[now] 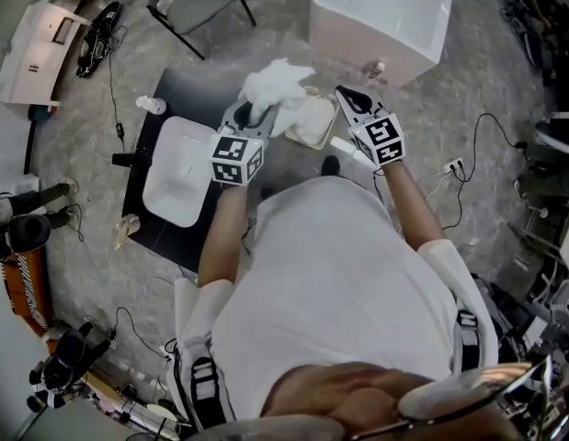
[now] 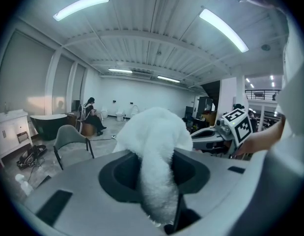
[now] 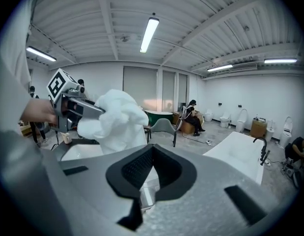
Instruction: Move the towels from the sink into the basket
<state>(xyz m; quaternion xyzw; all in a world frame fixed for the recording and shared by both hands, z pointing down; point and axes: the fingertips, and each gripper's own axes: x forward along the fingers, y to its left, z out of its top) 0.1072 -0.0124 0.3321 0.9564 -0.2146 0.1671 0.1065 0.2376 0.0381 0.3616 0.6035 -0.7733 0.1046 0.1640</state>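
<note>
White towel (image 1: pixel 277 83) hangs bunched at upper centre of the head view, clear of the sink (image 1: pixel 178 177) and overlapping the basket's (image 1: pixel 319 125) upper-left edge. Left hand-held gripper (image 1: pixel 250 116) pinches it, jaws narrowed on the cloth. Right hand-held gripper (image 1: pixel 354 99) hovers just right of the basket, jaws slightly apart, empty. It's the carry step, I'd say. Next: centre over the basket and release.

shirt (image 1: pixel 330 274): white | left gripper (image 1: pixel 256 114), right gripper (image 1: pixel 350 96): grey | 2 marker cubes (image 1: pixel 236 159): black-white
</note>
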